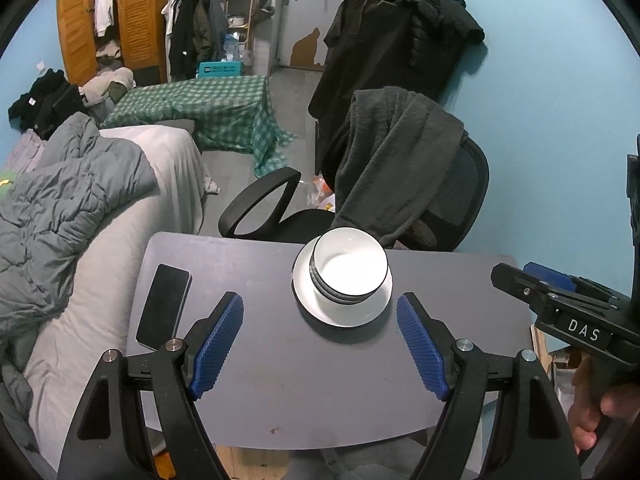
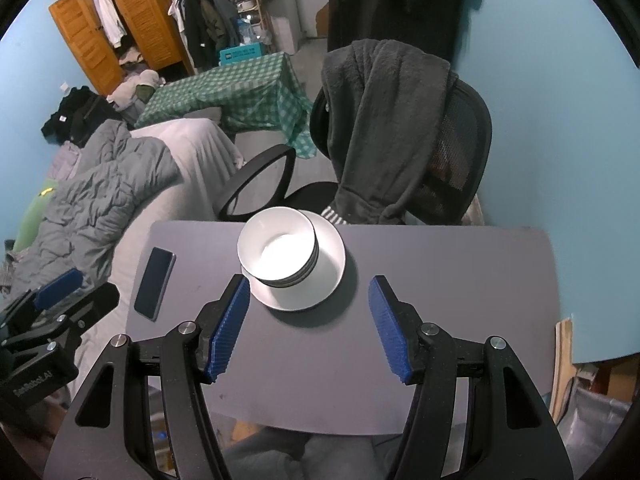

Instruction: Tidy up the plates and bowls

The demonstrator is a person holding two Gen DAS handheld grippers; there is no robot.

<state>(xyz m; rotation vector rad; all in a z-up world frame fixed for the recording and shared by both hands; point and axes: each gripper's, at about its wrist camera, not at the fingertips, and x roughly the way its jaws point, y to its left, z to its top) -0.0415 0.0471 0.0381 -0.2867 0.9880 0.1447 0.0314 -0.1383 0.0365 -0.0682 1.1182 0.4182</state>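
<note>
White bowls (image 1: 350, 270) stacked on plate (image 1: 312, 312), table (image 1: 300, 380)

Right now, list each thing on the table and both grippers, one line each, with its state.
bowls: nested in a stack, upright, on the plate.
plate: flat on the table, under the bowls.
phone: lying flat, screen dark, apart from the plate.
left gripper: open, empty, above the table.
right gripper: open, empty, above the table.
</note>
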